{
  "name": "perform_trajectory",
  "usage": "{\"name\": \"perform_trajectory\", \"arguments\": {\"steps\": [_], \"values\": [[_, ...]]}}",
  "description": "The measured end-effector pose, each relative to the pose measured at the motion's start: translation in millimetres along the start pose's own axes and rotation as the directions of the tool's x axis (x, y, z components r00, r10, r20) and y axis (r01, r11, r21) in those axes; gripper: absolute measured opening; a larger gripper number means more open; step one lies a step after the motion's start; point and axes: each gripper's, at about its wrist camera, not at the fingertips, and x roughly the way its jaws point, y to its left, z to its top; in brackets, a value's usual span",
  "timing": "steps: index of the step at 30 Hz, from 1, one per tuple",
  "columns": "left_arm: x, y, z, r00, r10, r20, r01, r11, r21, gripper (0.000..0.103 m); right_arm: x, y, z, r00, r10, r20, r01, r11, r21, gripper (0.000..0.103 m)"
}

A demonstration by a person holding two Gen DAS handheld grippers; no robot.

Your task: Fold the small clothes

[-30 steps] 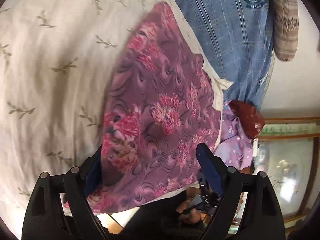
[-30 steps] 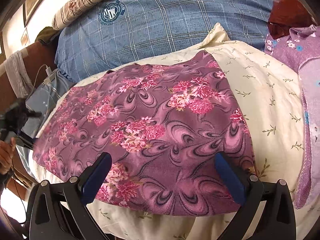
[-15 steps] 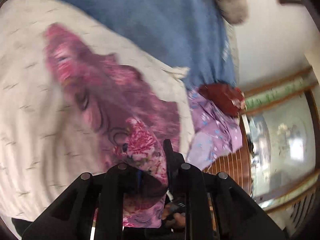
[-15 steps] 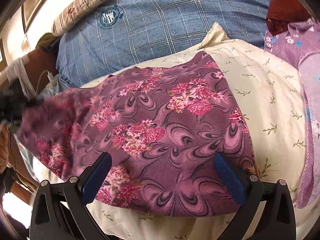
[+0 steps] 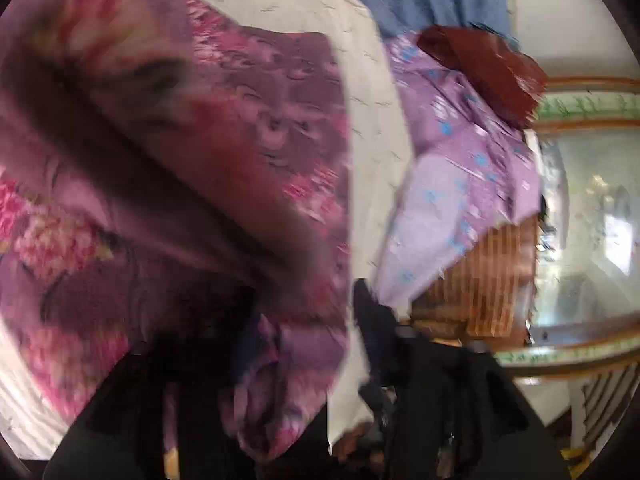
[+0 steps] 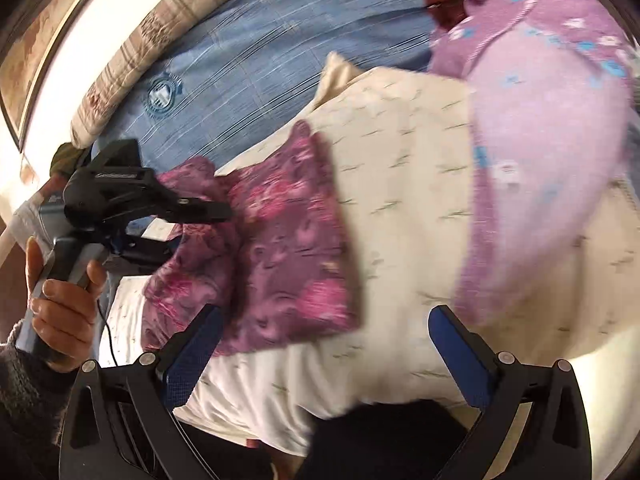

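Folding the floral purple garment (image 6: 288,248) in half on the cream pillow (image 6: 400,184), the left gripper (image 6: 216,236), jaws opening with cloth bunched between them, should release only once edges align, while the right gripper (image 6: 324,344) hovers wide and empty.

Both wrist views close, angled down; share floral cloth (image 6: 296,240).
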Motion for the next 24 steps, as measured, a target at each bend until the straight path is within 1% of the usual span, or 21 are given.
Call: {"name": "perform_trajectory", "arguments": {"steps": [1,3,4,5,6,7,9,10,12,14,16,17,18,19,20,21,22,23,24], "values": [[-8,-3,-7,1.000,-0.006,0.001,0.006,1.000,0.020,0.055,-2,-1,2,1.000,0.002,0.010,-0.002,1.000,-0.003,0.102],[-39,-14,-14,0.999,-0.003,0.034,0.000,0.996,0.084,0.058,-6,5,8,0.999,0.029,0.040,-0.028,0.999,-0.030,0.102],[-53,-17,-14,0.998,0.004,0.063,-0.010,0.994,0.106,0.062,-7,8,11,0.998,0.041,0.052,-0.039,0.998,-0.045,0.103],[-76,-17,-14,0.993,0.012,0.116,-0.026,0.993,0.115,0.065,-7,14,14,0.996,0.067,0.058,-0.063,0.996,-0.066,0.103],[-89,-14,-12,0.987,0.021,0.159,-0.039,0.993,0.109,0.074,-3,23,15,0.992,0.116,0.045,-0.111,0.989,-0.097,0.103],[-106,-6,-10,0.976,0.040,0.214,-0.060,0.994,0.089,0.082,2,30,16,0.990,0.138,0.026,-0.134,0.984,-0.118,0.103],[-126,16,-4,0.956,0.086,0.282,-0.094,0.995,0.017,0.084,15,47,13,0.983,0.183,-0.030,-0.186,0.968,-0.169,0.103],[-131,30,-1,0.952,0.085,0.293,-0.080,0.996,-0.029,0.084,20,54,11,0.980,0.193,-0.048,-0.199,0.962,-0.187,0.102],[-128,60,4,0.959,0.047,0.281,-0.012,0.992,-0.125,0.084,31,69,7,0.975,0.205,-0.081,-0.219,0.946,-0.238,0.103],[-121,78,8,0.963,0.042,0.266,0.006,0.984,-0.177,0.084,40,85,5,0.971,0.213,-0.107,-0.235,0.929,-0.285,0.102],[-110,82,19,0.964,0.056,0.258,-0.004,0.980,-0.197,0.084,49,96,4,0.974,0.197,-0.111,-0.223,0.921,-0.320,0.102],[-104,78,28,0.962,0.069,0.266,-0.016,0.980,-0.196,0.084,54,100,4,0.973,0.201,-0.117,-0.228,0.915,-0.332,0.102],[-113,79,33,0.958,0.079,0.276,-0.024,0.981,-0.195,0.082,60,105,4,0.975,0.192,-0.115,-0.221,0.913,-0.342,0.102],[-114,74,38,0.952,0.087,0.293,-0.031,0.981,-0.190,0.079,63,107,4,0.975,0.192,-0.113,-0.220,0.913,-0.344,0.100],[-112,64,44,0.948,0.086,0.306,-0.032,0.984,-0.176,0.073,67,107,4,0.971,0.207,-0.117,-0.235,0.909,-0.345,0.093],[-110,54,47,0.946,0.076,0.314,-0.028,0.987,-0.157,0.051,71,107,7,0.966,0.224,-0.133,-0.257,0.904,-0.343,0.055],[-107,41,52,0.944,0.065,0.323,-0.022,0.991,-0.135,0.031,73,105,10,0.967,0.212,-0.140,-0.248,0.909,-0.336,0.023],[-105,24,56,0.945,0.043,0.326,-0.011,0.995,-0.099,0.026,71,98,15,0.965,0.223,-0.134,-0.255,0.915,-0.312,0.020],[-102,3,60,0.946,0.023,0.323,-0.006,0.999,-0.054,0.025,65,86,20,0.957,0.264,-0.117,-0.286,0.923,-0.257,0.016]]}}
